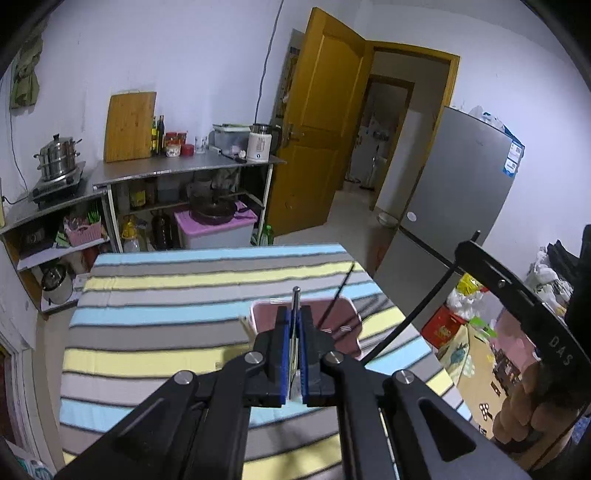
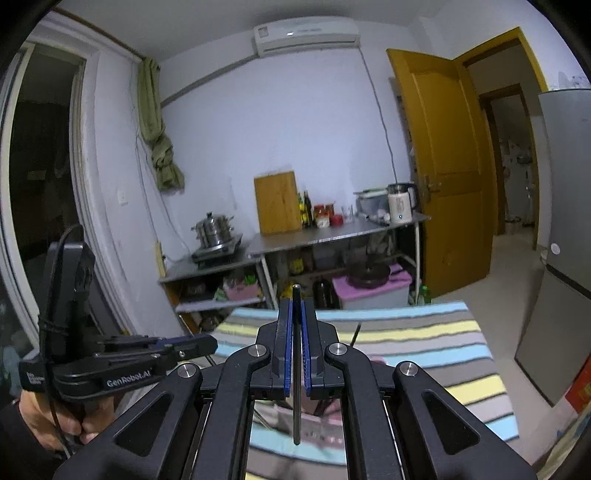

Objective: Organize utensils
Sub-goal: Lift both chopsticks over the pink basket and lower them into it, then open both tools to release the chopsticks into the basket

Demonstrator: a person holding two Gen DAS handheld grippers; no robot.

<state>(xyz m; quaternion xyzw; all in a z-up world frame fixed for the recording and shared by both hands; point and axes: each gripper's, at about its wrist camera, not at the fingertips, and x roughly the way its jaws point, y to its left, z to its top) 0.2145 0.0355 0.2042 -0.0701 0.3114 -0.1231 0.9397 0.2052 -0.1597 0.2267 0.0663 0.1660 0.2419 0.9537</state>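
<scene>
A lived-in home kitchen/multi-use rm; steel counter (image 1: 192,168) on far wall w/ chopping board (image 1: 129,127), oil bottles (image 1: 158,134), kettle (image 1: 260,142); steamer pot (image 1: 59,157) on burner at far left; fridge (image 1: 458,206) on right; striped cloth on table (image 1: 166,325) near; AC unit (image 2: 306,35) overhead.

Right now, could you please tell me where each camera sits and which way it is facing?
Left wrist: sits on the left gripper, shut on a metal utensil, looking down over the striped table and pink tray; the right hand shows at the right.
Right wrist: sits on the right gripper, shut on a dark rod, facing the kitchen shelves; the left gripper shows at the left.
Both share the table, shelves and yellow door.
</scene>
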